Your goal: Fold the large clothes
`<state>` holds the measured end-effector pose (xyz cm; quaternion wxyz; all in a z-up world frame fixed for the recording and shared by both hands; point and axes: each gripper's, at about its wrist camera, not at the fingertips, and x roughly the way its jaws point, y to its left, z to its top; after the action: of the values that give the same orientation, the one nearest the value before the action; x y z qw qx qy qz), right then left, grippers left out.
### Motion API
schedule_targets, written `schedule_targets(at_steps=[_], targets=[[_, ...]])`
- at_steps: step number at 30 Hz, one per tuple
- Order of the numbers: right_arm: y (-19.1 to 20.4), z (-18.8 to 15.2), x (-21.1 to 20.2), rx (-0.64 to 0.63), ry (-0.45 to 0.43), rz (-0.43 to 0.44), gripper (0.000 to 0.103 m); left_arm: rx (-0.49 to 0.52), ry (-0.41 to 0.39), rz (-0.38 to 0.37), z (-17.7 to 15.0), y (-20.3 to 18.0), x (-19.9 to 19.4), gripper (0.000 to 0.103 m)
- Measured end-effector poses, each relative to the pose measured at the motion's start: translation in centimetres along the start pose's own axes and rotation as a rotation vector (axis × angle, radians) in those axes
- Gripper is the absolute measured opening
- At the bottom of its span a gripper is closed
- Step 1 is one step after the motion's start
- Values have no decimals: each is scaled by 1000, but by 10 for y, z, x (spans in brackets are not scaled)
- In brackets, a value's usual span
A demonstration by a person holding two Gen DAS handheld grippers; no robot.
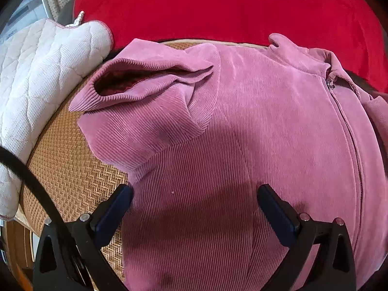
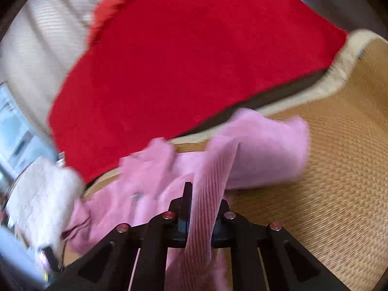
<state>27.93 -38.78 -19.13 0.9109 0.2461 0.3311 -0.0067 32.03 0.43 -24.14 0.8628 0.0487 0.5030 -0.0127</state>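
A pink corduroy zip jacket (image 1: 242, 121) lies spread on a woven rattan mat (image 1: 68, 167). Its left sleeve (image 1: 145, 82) is folded across the chest, cuff opening facing left. The zipper (image 1: 344, 126) runs down the right side. My left gripper (image 1: 194, 194) is open and empty, hovering over the jacket's lower body. In the right wrist view, my right gripper (image 2: 203, 194) is shut on the ribbed cuff of the other pink sleeve (image 2: 211, 194), lifting it above the mat (image 2: 327, 169); the rest of the jacket (image 2: 145, 181) trails left. The view is motion-blurred.
A red blanket (image 1: 218, 7) lies behind the jacket, also in the right wrist view (image 2: 181, 60). A white quilted pad (image 1: 43, 72) sits at the left edge, also in the right wrist view (image 2: 41, 194). A black cable (image 1: 36, 189) crosses the lower left.
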Motion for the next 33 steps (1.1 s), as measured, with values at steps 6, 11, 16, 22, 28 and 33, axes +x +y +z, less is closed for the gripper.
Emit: schedule_targets(at_steps=[6,11,16,22,28,33], targets=[[66,-65,-15,-115,112,166,10,-1,-110,-71,-3,7,-35,103],[56,-121,3,48,269,239,15,30,-142,-162,3,-1,-73,103],[5,-107,-3,395,240,384,96,136,-164,-200,22,-41,-108,103],[-62,-94,-39,641,34,482,100,254,-164,-270,47,-117,-132,103],[-104,-84,-59,749,-74,365,88,425,-151,-286,58,-215,-130,103],[-118,-81,-63,778,-100,320,88,484,-79,-261,72,-270,-101,103]])
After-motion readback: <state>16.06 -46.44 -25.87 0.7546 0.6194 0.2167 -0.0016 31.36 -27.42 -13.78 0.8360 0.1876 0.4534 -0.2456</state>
